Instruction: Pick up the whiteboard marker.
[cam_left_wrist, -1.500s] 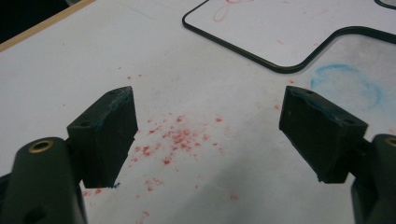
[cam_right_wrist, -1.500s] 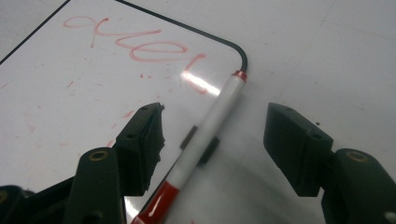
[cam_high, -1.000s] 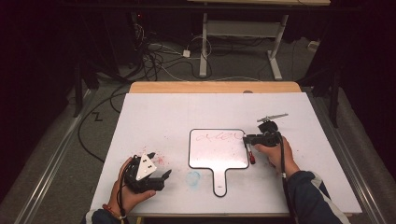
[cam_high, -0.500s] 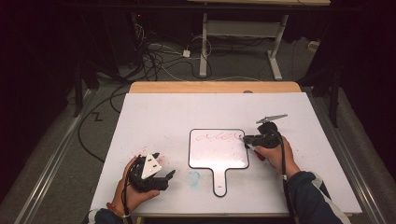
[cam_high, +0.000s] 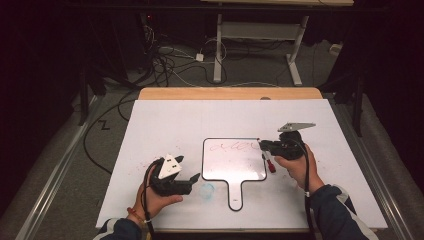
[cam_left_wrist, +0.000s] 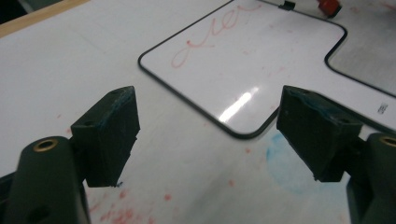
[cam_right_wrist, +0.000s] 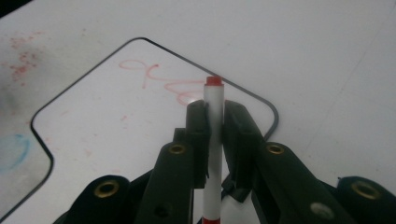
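A small paddle-shaped whiteboard (cam_high: 234, 161) with a black rim lies mid-table, red scribble (cam_high: 231, 147) along its far edge. My right gripper (cam_high: 263, 145) hovers at the board's right edge, shut on a white marker with red ends (cam_high: 269, 164). In the right gripper view the marker (cam_right_wrist: 214, 140) stands upright between the jaws, above the whiteboard (cam_right_wrist: 116, 107) and its red scribble (cam_right_wrist: 161, 81). My left gripper (cam_high: 187, 169) rests on the table left of the board, open and holding nothing. The left gripper view has the jaws wide apart in front of the whiteboard (cam_left_wrist: 252, 60).
A white sheet (cam_high: 175, 120) covers the table (cam_high: 230, 93), with red ink specks near my left hand and a light blue smudge (cam_high: 206, 190) by the board's handle (cam_high: 236, 194). Cables and desk legs stand on the floor beyond.
My left gripper has slid slightly toward the near edge and turned a little. The right gripper with the marker has shifted a bit left over the board's right edge.
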